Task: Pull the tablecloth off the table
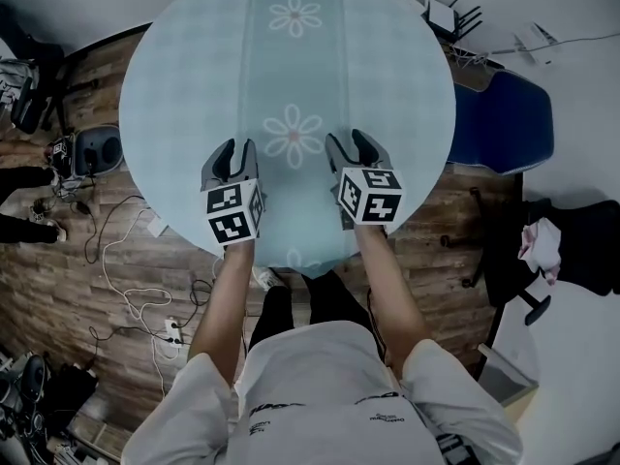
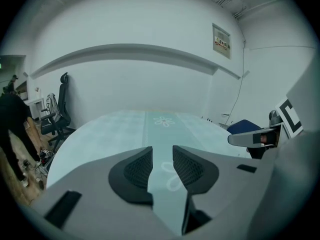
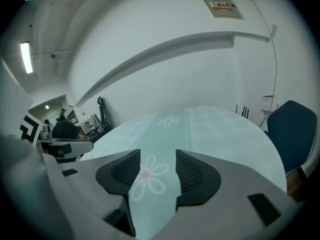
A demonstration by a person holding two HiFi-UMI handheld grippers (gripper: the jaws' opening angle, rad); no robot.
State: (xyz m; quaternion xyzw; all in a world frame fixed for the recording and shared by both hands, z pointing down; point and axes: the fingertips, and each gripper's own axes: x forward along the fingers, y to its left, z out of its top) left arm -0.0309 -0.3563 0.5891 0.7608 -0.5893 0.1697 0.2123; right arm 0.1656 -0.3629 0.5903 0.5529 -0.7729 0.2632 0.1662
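A round table carries a pale blue-green tablecloth (image 1: 291, 66) with white flowers down its middle stripe; the cloth lies flat and hangs over the near edge. My left gripper (image 1: 232, 150) hovers over the near left part of the cloth, jaws a little apart with nothing between them. My right gripper (image 1: 355, 141) is beside it on the right, jaws wider apart and empty. In the left gripper view the left gripper (image 2: 162, 156) looks across the tablecloth (image 2: 115, 131). In the right gripper view the right gripper (image 3: 157, 166) frames a flower on the tablecloth (image 3: 225, 129).
A blue chair (image 1: 504, 119) stands against the table's right side, and a black office chair (image 1: 572, 240) is further right. Cables and a power strip (image 1: 145, 303) lie on the wooden floor at left. A person (image 2: 10, 124) stands far left.
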